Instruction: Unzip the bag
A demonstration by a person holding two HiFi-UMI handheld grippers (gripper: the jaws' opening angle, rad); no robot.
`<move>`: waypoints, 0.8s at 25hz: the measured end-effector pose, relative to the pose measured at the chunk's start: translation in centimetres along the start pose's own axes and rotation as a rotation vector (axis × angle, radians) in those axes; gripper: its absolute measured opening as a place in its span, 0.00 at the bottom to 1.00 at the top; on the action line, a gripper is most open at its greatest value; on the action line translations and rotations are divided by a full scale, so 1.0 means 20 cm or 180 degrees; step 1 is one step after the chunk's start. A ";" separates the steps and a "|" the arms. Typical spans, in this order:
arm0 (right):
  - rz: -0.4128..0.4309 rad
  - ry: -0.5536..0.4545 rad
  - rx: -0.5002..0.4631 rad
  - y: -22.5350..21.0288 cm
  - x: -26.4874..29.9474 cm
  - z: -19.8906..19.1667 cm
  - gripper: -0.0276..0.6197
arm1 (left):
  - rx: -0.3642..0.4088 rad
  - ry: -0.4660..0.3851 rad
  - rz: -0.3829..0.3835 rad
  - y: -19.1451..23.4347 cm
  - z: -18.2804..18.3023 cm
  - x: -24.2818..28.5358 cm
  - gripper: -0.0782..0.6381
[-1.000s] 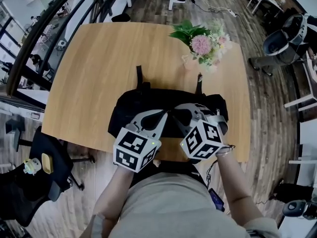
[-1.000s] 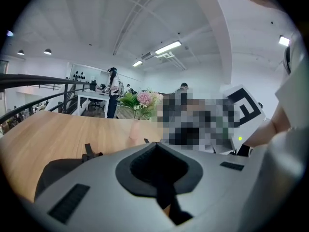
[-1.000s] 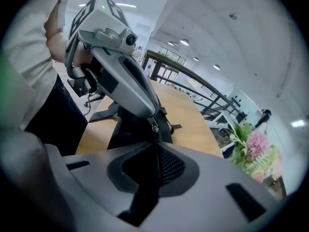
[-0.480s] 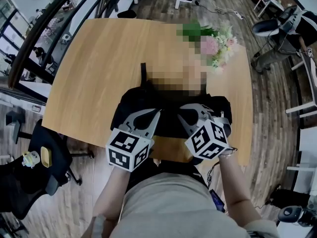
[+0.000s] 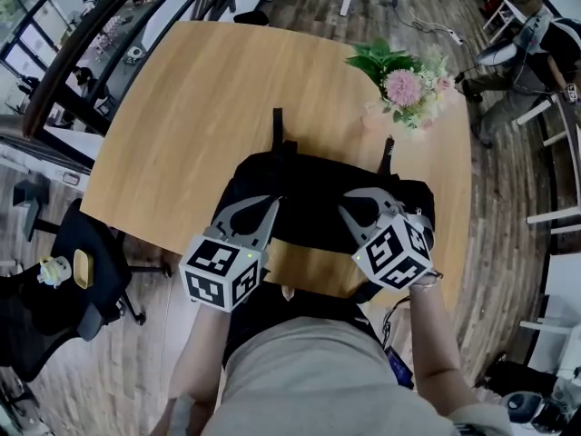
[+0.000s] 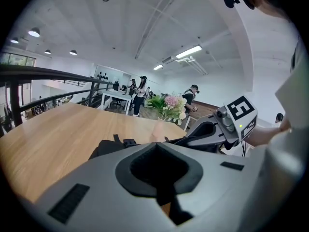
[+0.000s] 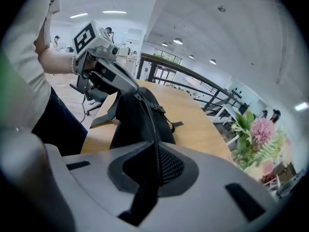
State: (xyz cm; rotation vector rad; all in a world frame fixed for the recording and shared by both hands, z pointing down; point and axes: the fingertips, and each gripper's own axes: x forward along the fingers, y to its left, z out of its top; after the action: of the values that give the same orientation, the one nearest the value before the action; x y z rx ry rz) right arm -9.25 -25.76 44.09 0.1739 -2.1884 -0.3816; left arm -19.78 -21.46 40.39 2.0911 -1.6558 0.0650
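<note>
The black bag (image 5: pixel 318 184) is lying on the desk (image 5: pixel 182 107), at its near edge. The left hand-held gripper (image 5: pixel 274 203), jaws pressed together, is sitting over the bag's left part. The right hand-held gripper (image 5: pixel 346 209) is clamping the bag's fabric further right. Only the right gripper view is showing the zipper (image 7: pixel 153 124) running into those jaws.

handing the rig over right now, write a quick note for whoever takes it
Left gripper: shut on what looks like the zipper pull.
Right gripper: shut on the black bag, clamped at the zipper.
The black bag lies on the wooden table, with flowers behind it.
Done: both grips are set. How far the zipper is open can't be told.
Left: probably draw the zipper pull along while the right gripper holds the bag.
</note>
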 end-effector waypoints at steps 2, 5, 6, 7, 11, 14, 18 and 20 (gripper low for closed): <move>0.0008 0.0005 -0.0006 0.00 0.00 0.00 0.08 | 0.0003 -0.0006 0.0029 0.02 0.00 -0.01 0.13; 0.0010 0.0021 -0.0001 0.00 0.01 0.01 0.08 | 0.0016 -0.0012 0.0103 0.04 -0.01 -0.03 0.13; 0.0009 0.0026 0.0006 0.00 0.01 0.01 0.08 | 0.0020 -0.0014 0.0140 0.06 -0.01 -0.04 0.13; 0.0007 0.0029 0.0013 0.00 0.01 0.00 0.08 | 0.0026 -0.0016 0.0181 0.07 -0.01 -0.06 0.13; -0.0024 0.0041 0.0041 -0.01 0.01 0.00 0.08 | 0.0097 -0.0013 0.0423 0.18 -0.01 -0.12 0.13; -0.0021 0.0037 0.0080 -0.01 0.01 0.00 0.08 | 0.0089 -0.0004 0.0518 0.26 -0.01 -0.17 0.13; -0.0047 0.0039 0.0090 0.00 0.02 0.01 0.08 | -0.0001 -0.0011 0.0480 0.29 -0.02 -0.19 0.14; -0.0084 0.0047 0.0087 -0.01 0.02 0.00 0.08 | 0.0031 0.0001 0.0483 0.28 -0.02 -0.18 0.14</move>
State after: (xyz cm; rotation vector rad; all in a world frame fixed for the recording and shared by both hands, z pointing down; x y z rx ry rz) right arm -9.55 -26.05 44.27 0.2201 -2.1792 -0.3642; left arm -25.80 -18.90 41.37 1.9691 -1.8149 0.1225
